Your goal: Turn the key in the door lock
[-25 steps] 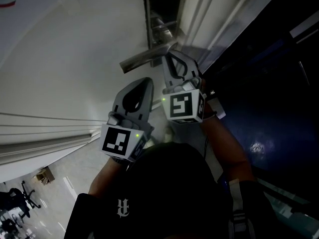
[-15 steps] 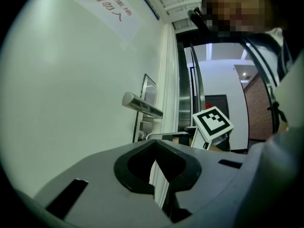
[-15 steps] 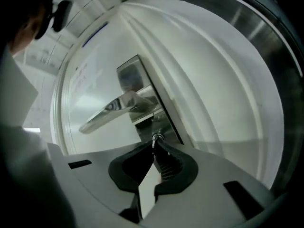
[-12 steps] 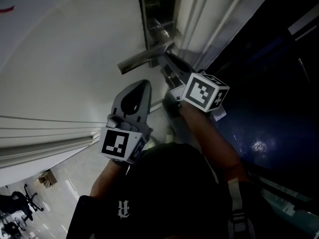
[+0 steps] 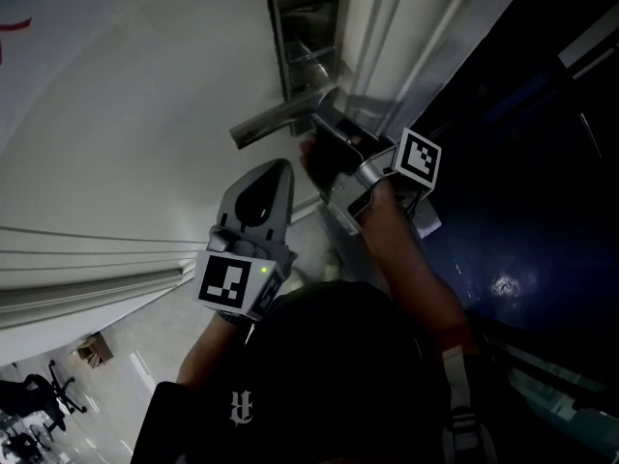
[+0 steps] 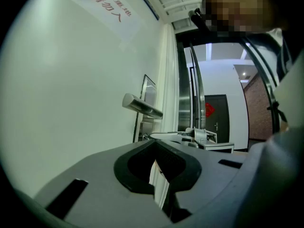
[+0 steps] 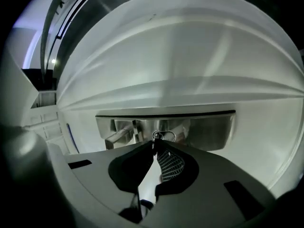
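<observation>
Holds the left gripper (image 6: pixel 156 144) nearest, clenched tip to tip on nothing, back from the white door (image 5: pixel 116 114) and below the lever handle (image 5: pixel 276 122). Further in, pinches the key (image 7: pixel 155 141) between the drawn-together tips of the right gripper (image 7: pixel 154 147), rolled onto its side just under that lever. Shows the key ring (image 7: pixel 164 136) just past the tips, against the steel lock plate (image 7: pixel 213 129).

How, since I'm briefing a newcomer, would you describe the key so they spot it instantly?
On the white door, find the steel lock plate with its lever handle. The key is beside that lever, the only small piece with a wire ring, pinched by the right gripper.
</observation>
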Available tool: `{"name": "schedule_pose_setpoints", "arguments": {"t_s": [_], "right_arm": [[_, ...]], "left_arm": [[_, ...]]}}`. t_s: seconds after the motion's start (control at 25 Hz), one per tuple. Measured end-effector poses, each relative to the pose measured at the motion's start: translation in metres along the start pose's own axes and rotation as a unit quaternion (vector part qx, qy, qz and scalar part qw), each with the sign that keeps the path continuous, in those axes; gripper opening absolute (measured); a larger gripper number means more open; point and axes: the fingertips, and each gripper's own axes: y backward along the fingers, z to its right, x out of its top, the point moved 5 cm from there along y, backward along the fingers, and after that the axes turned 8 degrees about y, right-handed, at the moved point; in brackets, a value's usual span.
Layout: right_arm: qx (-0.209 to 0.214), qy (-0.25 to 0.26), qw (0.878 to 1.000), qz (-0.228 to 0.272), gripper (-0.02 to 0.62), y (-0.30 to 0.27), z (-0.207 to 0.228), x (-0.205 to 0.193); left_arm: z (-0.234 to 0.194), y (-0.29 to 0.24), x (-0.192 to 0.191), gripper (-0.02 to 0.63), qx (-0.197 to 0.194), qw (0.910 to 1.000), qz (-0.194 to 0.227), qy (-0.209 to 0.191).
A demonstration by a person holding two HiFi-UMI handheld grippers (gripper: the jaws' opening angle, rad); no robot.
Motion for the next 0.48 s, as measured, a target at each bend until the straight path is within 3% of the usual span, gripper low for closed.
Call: {"name": "schedule_pose_setpoints", "arguments": {"t_s": [0.28, 0.48], "right_arm": [[0.041, -0.027, 0.999, 0.002, 0.021, -0.0016, 0.0024, 0.0005], [0.043, 0.000, 0.999, 0.001, 0.023, 0.0047, -0.0011, -0.0001]], "left_arm": [[-0.0001, -0.0014, -0.0007, 0.006, -0.002, 1.0000, -0.001, 0.000], [0.0013, -0.0031, -0.0005, 0.006, -0.005, 1.0000, 0.000, 0.000]]}}
